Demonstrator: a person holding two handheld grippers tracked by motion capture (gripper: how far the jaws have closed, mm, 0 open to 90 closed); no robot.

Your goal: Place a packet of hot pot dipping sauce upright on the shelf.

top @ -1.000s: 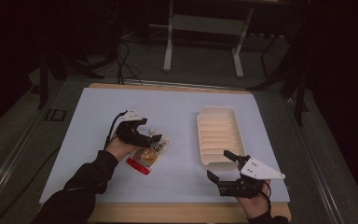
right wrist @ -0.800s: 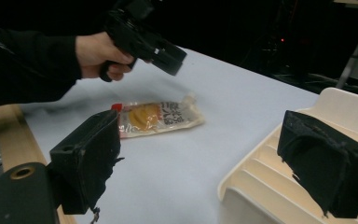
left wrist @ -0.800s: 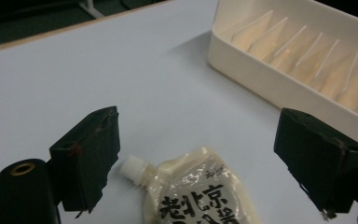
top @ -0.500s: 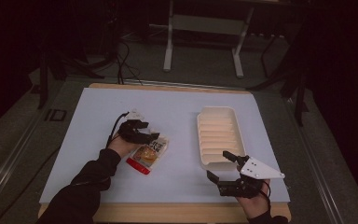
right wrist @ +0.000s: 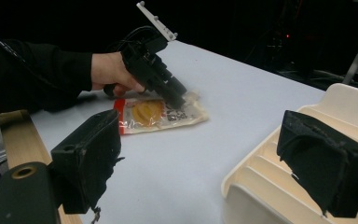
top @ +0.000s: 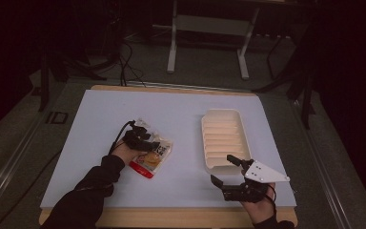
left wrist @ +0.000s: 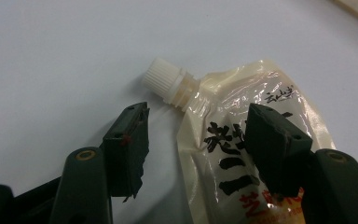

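Pouch (top: 151,156): lying flat on bench (top: 186,119), left of tray (top: 222,138). Left gripper (left wrist: 193,135): jaws open, straddling pouch's spout end, likely setting up a grasp; closing needed next. Right gripper (top: 231,168): jaws open, hovering near tray's near end.

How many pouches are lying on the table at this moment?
1. The pouch lies flat on the left part of the table, under the open left gripper. None seems hidden.
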